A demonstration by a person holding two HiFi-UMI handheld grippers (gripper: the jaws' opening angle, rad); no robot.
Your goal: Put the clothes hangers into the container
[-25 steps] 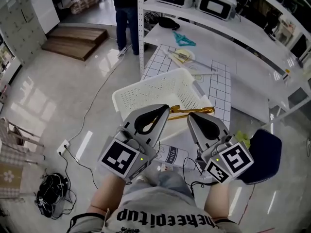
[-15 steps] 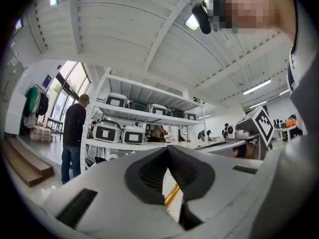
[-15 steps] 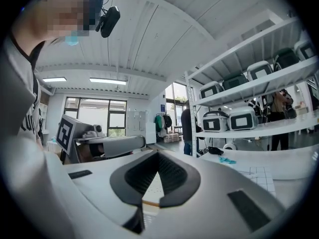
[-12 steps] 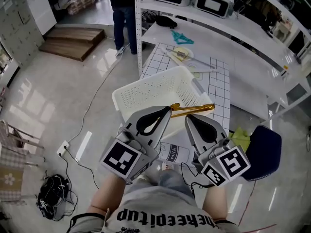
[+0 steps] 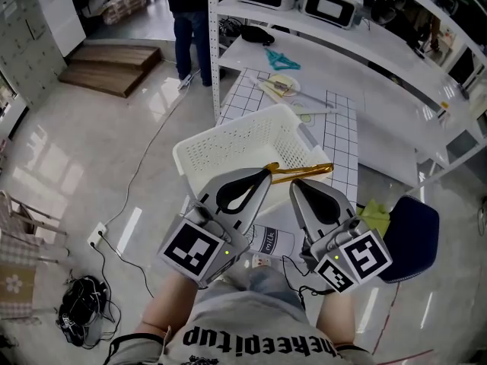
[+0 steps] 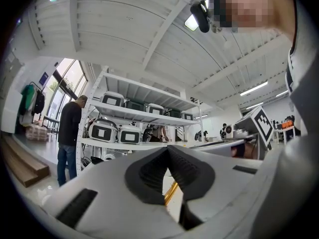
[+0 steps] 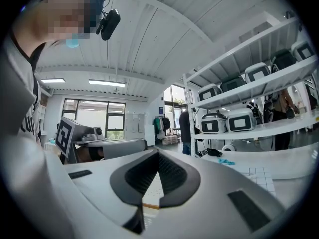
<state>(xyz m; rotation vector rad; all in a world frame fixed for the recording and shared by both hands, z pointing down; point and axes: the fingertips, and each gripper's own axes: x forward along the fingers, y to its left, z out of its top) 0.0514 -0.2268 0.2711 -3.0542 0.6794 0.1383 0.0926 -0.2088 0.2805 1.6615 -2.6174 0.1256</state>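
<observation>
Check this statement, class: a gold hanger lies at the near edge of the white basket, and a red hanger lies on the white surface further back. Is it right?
Not quite. The hanger further back is teal, not red, as the head view shows. The gold hanger does lie at the near edge of the white basket.

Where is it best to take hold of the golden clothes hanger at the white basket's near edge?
Probably its straight bar, mid-length, from above: the golden clothes hanger lies about flat at the near rim of the white perforated basket, bar exposed.
</observation>
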